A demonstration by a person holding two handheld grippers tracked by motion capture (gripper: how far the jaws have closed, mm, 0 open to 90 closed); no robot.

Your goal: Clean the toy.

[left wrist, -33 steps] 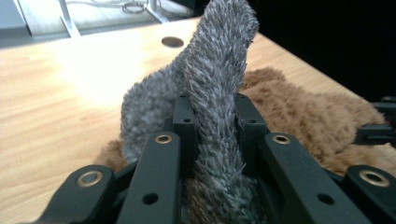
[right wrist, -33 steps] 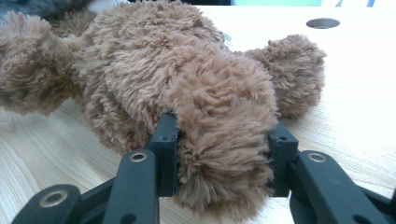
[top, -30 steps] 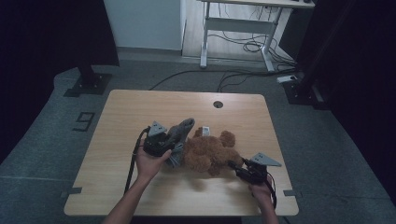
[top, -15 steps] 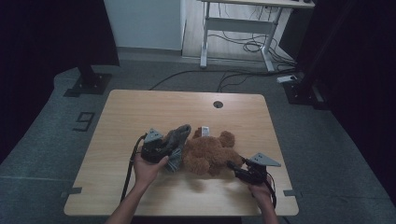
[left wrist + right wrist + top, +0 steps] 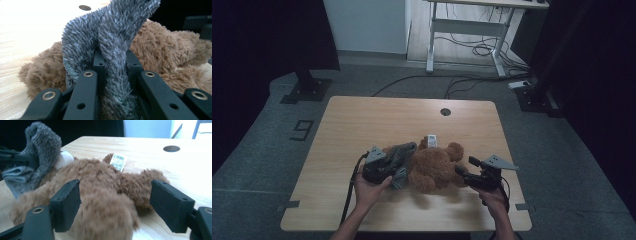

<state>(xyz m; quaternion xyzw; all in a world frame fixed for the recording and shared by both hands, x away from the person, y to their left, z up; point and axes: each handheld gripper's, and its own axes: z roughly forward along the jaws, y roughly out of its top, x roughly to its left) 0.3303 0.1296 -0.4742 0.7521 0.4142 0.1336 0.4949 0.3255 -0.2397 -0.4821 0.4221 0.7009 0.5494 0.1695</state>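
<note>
Left tongs [image 5: 113, 72] pinching the grey cloth [image 5: 112, 32] just beside the brown teddy bear [image 5: 437, 167], lying mid-table [image 5: 362, 125]. Right tongs [image 5: 115, 202] spread around the bear's leg. Best: close firmly on the leg, brace, then draw the cloth away slowly.

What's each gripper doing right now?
Left gripper: shut on the grey cloth.
Right gripper: open, fingers either side of the brown teddy bear.
</note>
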